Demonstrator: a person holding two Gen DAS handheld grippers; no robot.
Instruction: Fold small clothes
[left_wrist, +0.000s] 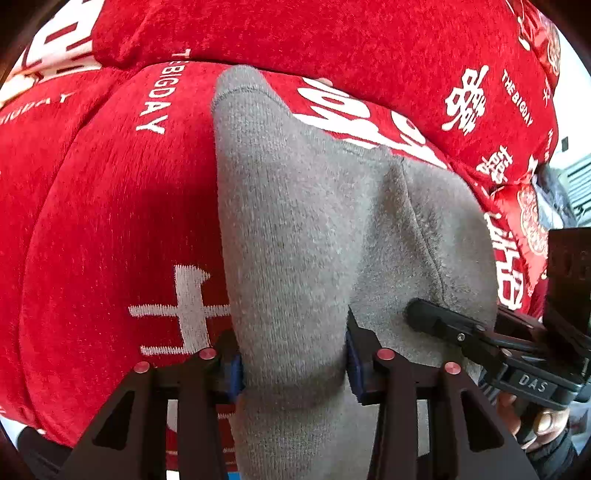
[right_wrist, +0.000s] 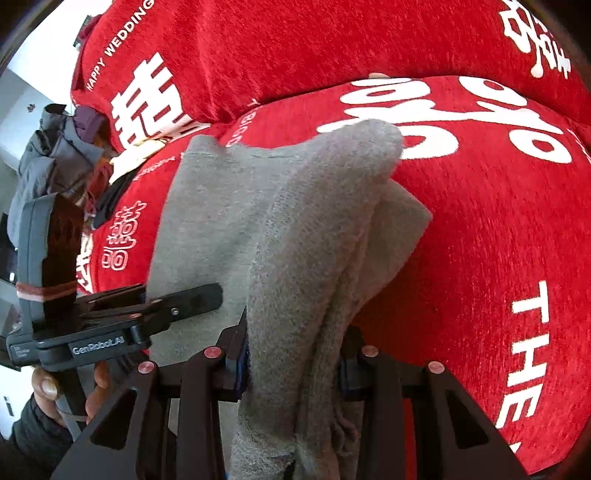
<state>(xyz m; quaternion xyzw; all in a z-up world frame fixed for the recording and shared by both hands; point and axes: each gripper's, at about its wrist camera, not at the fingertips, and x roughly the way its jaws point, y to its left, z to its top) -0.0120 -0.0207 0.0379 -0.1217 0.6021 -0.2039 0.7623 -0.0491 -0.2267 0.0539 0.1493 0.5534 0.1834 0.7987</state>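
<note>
Left gripper is pinching one bunched end of the grey cloth, right gripper is pinching the other; cloth is hanging between both, draping forward onto the red cover, cushion behind

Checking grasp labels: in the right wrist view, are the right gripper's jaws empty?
No. The right gripper is clamped on a bunched fold of the grey garment, which runs up between its blue pads over the red cover.

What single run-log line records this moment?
left gripper: shut on grey garment | right gripper: shut on grey garment | garment: bunched, over red cover | fold: unfinished
</note>
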